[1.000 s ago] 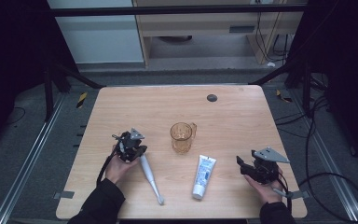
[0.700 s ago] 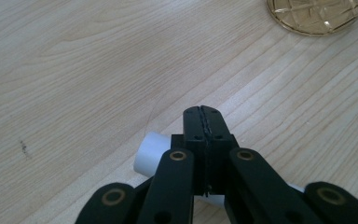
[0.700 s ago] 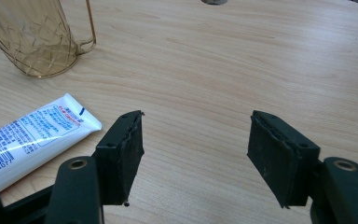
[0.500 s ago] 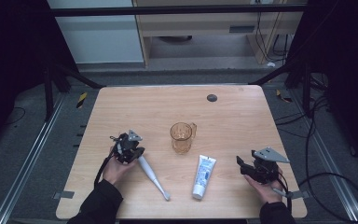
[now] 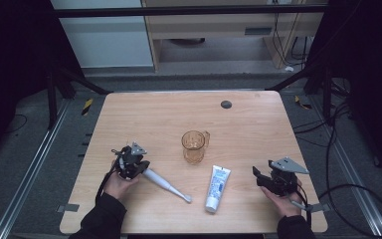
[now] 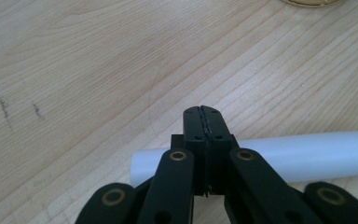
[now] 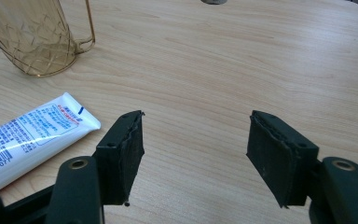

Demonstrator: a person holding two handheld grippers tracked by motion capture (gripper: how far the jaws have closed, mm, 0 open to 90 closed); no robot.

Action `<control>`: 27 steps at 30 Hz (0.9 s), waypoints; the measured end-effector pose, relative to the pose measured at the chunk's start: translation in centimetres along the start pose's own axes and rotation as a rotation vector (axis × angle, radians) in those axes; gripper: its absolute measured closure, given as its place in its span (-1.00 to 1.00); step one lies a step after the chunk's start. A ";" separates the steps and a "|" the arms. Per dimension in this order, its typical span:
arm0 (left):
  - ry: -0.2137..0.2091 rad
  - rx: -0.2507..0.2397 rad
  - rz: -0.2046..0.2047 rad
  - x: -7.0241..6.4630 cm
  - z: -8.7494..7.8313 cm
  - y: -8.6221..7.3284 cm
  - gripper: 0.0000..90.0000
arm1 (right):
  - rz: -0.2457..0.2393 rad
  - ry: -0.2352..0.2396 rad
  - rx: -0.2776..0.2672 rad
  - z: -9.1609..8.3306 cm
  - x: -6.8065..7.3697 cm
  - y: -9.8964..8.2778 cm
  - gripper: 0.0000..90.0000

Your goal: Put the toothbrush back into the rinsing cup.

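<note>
High view: the light wooden table [image 5: 129, 114] carries a clear amber plastic mug with a handle [image 5: 194, 146] near its middle. At about five o'clock from the mug lies a white toothpaste tube with blue print [image 5: 217, 187], its cap end toward the person. At about eight o'clock from the mug lies a long white plastic toothbrush handle [image 5: 166, 183], running from upper left to lower right. The left gripper [image 5: 131, 163] sits at the upper left end of that handle, held in the person's left hand [image 5: 117, 185]. The right gripper [image 5: 268, 178] is at about four o'clock from the mug, well apart from the tube, in the right hand [image 5: 278, 201]. A small dark round disc [image 5: 226, 104] lies at the table's far side, at one o'clock from the mug.

Left gripper view: the black jaws are clenched tight together, nothing between the pads; the white handle [image 6: 303, 155] lies crosswise underneath them, and whether they touch it I cannot tell.

Right gripper view: the jaws stand wide apart and released over bare wood. The tube [image 7: 32, 133] lies at nine o'clock, the mug [image 7: 32, 35] at eleven o'clock.
</note>
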State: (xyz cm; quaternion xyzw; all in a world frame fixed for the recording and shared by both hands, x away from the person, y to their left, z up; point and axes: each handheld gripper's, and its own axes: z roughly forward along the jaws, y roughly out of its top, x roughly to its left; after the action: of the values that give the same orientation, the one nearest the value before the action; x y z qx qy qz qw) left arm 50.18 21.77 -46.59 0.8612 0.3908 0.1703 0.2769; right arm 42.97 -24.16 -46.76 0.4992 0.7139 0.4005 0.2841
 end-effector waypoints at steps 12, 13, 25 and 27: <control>-0.001 0.012 0.007 -0.3 -0.6 -0.6 1.00 | -0.006 -0.004 0.005 0.0 0.0 0.0 -0.20; -0.001 0.012 0.007 -0.3 -0.6 -0.6 1.00 | -0.006 -0.004 0.005 0.0 0.0 0.0 -0.20; -0.009 0.012 0.012 -0.7 -1.2 -1.2 1.00 | -0.008 -0.007 0.005 0.0 0.0 0.0 -0.20; -0.011 0.013 0.017 -0.7 -1.4 -1.3 1.00 | -0.007 -0.007 0.005 0.0 0.0 0.0 -0.20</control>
State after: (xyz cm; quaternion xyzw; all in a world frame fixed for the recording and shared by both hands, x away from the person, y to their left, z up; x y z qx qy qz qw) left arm 48.23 22.40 -46.37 0.8671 0.3831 0.1653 0.2720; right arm 42.96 -24.14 -46.78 0.4988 0.7157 0.3958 0.2869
